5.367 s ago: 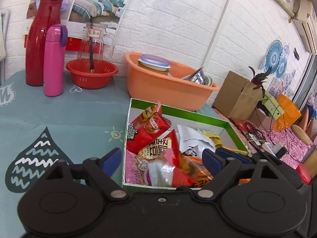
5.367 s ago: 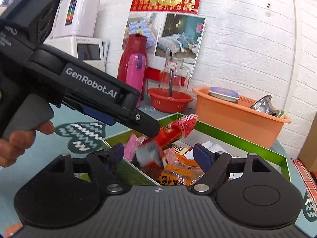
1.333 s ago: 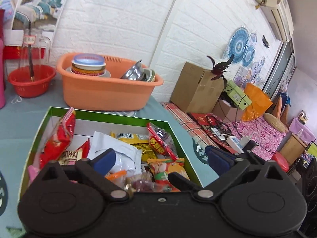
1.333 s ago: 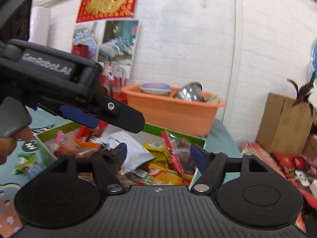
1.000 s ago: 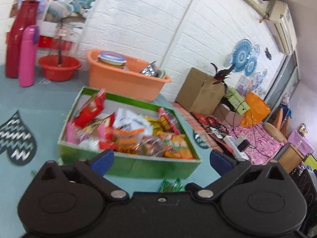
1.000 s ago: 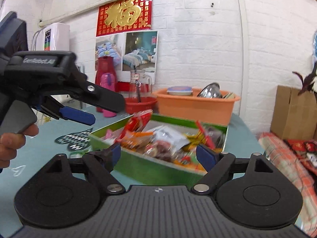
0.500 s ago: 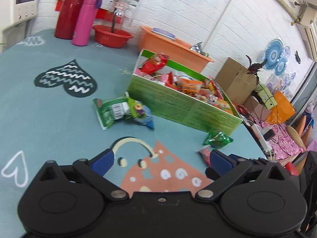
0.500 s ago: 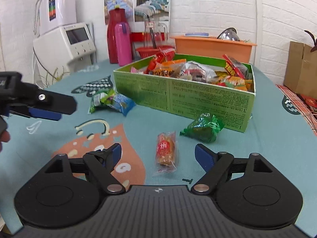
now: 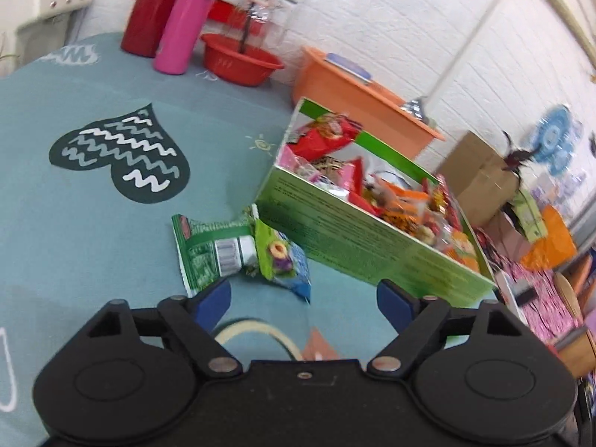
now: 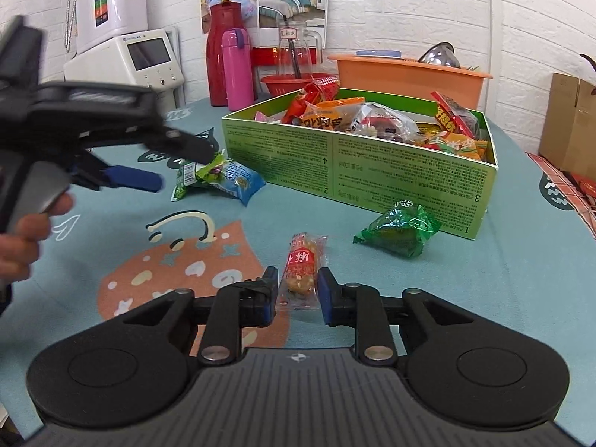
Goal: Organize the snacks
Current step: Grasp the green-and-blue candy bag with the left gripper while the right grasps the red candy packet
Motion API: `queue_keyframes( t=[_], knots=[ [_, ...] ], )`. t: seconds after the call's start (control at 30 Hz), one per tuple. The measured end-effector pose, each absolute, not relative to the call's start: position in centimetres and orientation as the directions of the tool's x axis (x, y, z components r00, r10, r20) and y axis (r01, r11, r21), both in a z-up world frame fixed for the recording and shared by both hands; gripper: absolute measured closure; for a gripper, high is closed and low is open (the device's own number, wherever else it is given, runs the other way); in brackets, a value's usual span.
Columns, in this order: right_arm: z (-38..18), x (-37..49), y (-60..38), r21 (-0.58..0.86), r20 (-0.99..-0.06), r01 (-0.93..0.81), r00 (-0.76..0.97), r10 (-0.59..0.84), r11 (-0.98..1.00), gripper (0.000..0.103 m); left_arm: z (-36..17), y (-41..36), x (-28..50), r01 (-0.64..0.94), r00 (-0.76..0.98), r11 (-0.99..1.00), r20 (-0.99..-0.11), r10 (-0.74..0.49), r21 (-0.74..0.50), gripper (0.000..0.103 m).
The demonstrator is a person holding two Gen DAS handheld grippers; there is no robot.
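left gripper [image 9: 303, 296] hangs wide open and empty above the green packet [image 9: 212, 251] beside the box [image 10: 372, 171]. right gripper [image 10: 297, 292] has just been closing around the sausage [image 10: 301, 266] on the counter [image 10: 484, 279]; its slick wrapper could squirt out.

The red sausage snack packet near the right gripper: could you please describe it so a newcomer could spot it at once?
Start at the green box full of snacks on the teal tablecloth. In front of it, the red sausage snack packet lies alone between the right gripper fingers. Unlike the green packets nearby, it is slim, clear-ended and red-labelled.
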State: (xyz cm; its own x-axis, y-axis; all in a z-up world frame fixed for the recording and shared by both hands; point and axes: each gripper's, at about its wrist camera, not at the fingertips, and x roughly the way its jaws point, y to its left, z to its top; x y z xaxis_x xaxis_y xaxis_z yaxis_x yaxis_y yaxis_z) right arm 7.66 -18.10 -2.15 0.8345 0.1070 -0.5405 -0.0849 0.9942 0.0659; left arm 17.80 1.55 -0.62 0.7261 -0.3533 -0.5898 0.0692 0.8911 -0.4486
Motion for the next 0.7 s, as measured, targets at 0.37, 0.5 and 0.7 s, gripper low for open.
queue_keyframes(
  t=[0.37,0.5,0.7],
  knots=[
    [-2.3,7.5,-18.3,0.085,-0.539,-0.098,0.832,0.128,0.992,0.061,-2.4,-0.3,20.9,0.05,0.69,0.927,-0.658,-0.301,-0.371,0.066],
    [-2.3,7.2,-18.4,0.086,-0.543,-0.101,0.829,0.132,0.991,0.058,-2.3,0.2,19.1,0.096,0.657,0.908,-0.659,-0.366,-0.408,0.069],
    [-2.3,7.1,-18.2,0.082,-0.544,-0.109,0.828,0.136,0.991,0.054,-2.2,0.4,15.5,0.146,0.656,0.903,-0.644,-0.394,-0.404,0.025]
  ],
)
